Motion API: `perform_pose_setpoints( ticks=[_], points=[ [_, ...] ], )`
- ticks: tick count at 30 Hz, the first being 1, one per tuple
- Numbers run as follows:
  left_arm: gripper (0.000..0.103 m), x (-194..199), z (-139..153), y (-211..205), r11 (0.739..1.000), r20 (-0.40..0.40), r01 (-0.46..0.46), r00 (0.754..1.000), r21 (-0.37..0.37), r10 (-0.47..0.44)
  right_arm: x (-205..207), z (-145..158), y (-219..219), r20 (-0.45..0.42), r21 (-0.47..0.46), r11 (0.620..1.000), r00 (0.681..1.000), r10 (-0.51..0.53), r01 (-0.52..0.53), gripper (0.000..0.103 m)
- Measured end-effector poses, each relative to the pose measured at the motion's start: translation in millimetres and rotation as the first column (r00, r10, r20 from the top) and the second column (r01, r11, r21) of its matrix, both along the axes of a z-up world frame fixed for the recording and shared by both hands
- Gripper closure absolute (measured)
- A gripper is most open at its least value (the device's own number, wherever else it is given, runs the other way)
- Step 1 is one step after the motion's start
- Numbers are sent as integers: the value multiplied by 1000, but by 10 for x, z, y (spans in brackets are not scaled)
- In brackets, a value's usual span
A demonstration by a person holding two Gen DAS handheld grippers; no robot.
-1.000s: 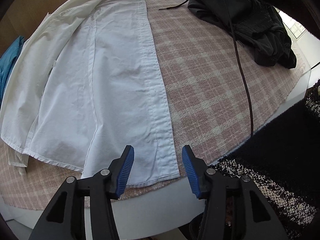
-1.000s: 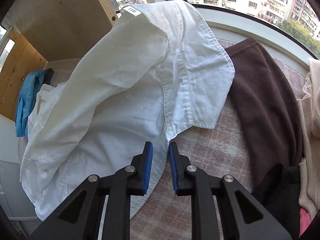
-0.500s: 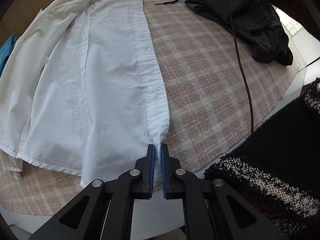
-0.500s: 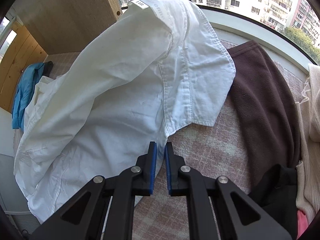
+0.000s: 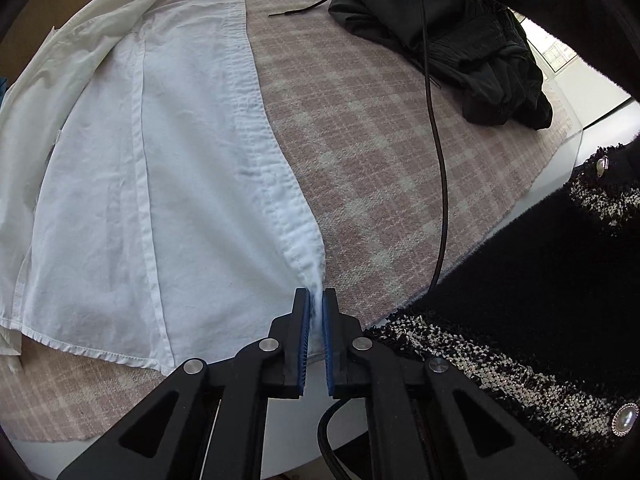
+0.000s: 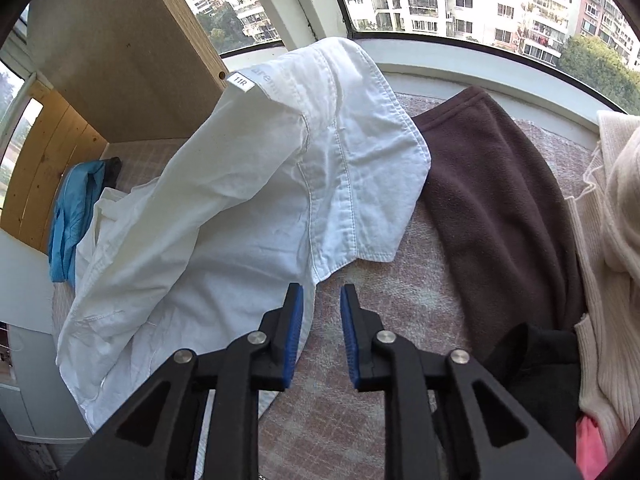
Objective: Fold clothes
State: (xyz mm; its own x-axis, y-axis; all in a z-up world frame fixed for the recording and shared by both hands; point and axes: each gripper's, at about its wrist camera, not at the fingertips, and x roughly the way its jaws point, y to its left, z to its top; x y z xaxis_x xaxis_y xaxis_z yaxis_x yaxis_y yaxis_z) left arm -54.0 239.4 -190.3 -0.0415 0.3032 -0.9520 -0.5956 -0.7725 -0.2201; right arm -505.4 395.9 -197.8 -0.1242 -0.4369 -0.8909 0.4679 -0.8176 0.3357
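The left hand-held gripper point(image 5: 315, 312) was clamped on the bottom corner of the shirt point(image 5: 160, 184), likely to tension its front edge for a fold. The right hand-held gripper point(image 6: 320, 320) stood apart just beside the collar point(image 6: 360, 184), holding nothing. The shirt lay spread on the checked surface point(image 5: 360, 140), hem near the edge. Open cloth lay rightward, before the black clothes point(image 5: 480, 40) and a hanging cable point(image 5: 436, 152).

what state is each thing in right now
left gripper: shut on white shirt hem corner
right gripper: open, beside the shirt front edge
white cotton shirt: spread flat, collar end raised
black jacket: crumpled heap
brown fleece garment: lying flat
blue garment: bunched
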Motion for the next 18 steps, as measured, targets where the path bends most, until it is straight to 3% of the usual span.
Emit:
perform_pose_setpoints(
  ticks=[1,10,12,13,16,18],
  points=[
    [97,-8,14,-14,1000,2,-3,1000,3,3,-18,-27,-20,11,-17,1000,1000,-5,5,63],
    [97,-51,64,-110,1000,5,-11,1000,-4,11,-373,-241,-217,55,-66,996,997,-58,62,64],
    [97,-54,55,-120,1000,7,-12,1000,-4,12,-426,-259,-242,53,-63,996,997,-60,63,76],
    [97,-56,49,-123,1000,8,-13,1000,-5,13,-447,-269,-243,60,-50,997,997,-59,62,95],
    [97,-61,53,-139,1000,8,-10,1000,-3,10,-476,-198,-81,88,-81,988,988,-125,132,92],
    [97,-63,61,-150,1000,8,-6,1000,-1,6,-495,-146,49,116,-101,978,978,-172,184,74]
  ],
)
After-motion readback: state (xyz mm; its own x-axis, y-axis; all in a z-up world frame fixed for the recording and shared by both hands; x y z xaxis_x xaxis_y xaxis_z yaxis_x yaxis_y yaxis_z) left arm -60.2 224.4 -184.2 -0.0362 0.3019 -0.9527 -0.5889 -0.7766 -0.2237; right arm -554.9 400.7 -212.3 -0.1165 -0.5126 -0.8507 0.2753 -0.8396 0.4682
